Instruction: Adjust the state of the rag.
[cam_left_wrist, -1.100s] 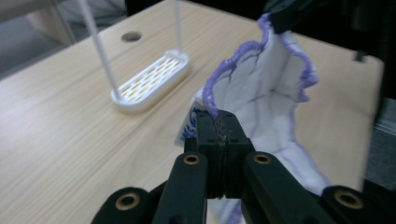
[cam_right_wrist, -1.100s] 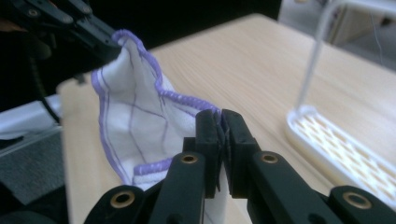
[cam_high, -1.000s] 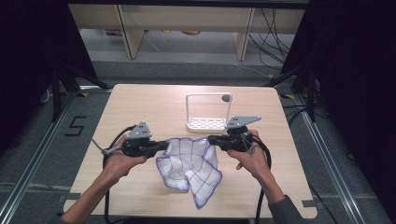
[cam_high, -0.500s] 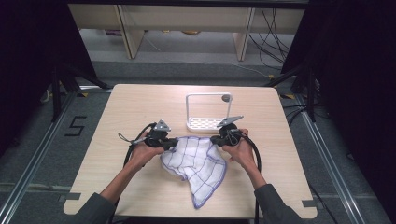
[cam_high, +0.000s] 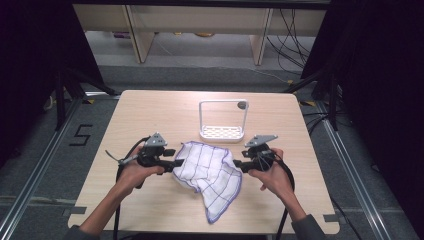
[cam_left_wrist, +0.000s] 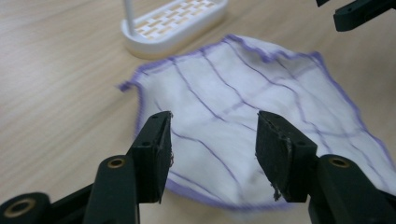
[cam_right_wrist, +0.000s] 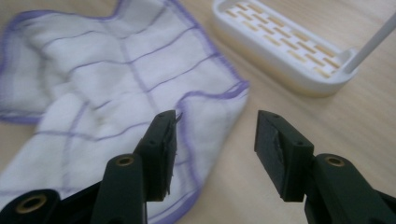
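One cloth (cam_high: 210, 175) and one rack (cam_high: 222, 121) sat mid-surface; your left hand-held gripper (cam_high: 178, 163) and right hand-held gripper (cam_high: 237, 165) had just released, jaws opening, flanking the cloth.

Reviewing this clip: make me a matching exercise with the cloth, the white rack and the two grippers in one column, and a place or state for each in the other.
Things:
1. cloth
2. white rack
3. left gripper
4. right gripper

Places or states:
A. jaws apart at the cloth's right edge
B. upright, beyond the cloth
C. crumpled flat between the grippers
D. jaws apart at the cloth's left edge

Pairs: 1-C, 2-B, 3-D, 4-A
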